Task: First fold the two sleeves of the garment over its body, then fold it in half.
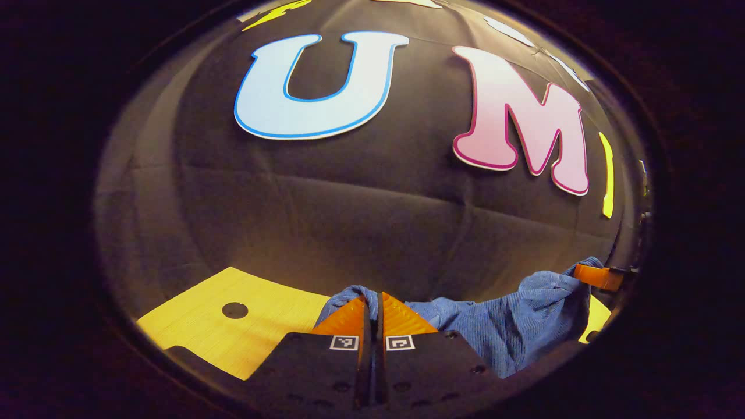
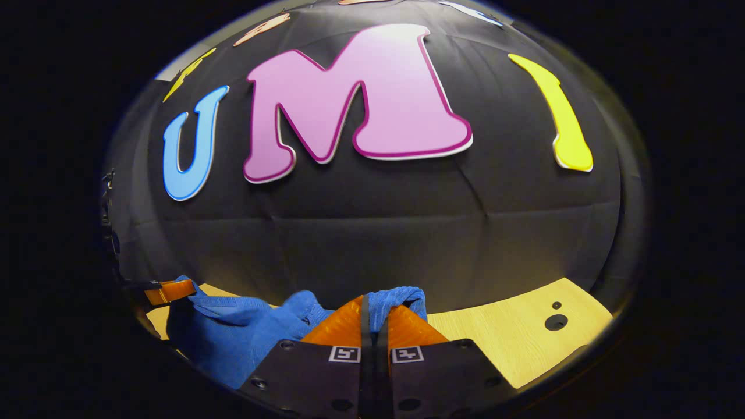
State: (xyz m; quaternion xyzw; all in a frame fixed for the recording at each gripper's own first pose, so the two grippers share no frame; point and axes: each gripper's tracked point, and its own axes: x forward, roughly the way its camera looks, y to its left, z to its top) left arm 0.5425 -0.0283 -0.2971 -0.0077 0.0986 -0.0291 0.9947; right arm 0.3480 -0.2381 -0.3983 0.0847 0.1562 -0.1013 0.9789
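The left gripper (image 1: 373, 302) and right gripper (image 2: 365, 305) are each pinching, fingers pressed together, an edge of the blue ribbed-knit garment (image 1: 500, 329), seemingly lifting it over the pale wooden table (image 2: 512, 343) near the booth's far wall.

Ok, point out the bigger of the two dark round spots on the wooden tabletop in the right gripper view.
The lower spot, nearer the camera; the smaller spot sits just above it on the tabletop.
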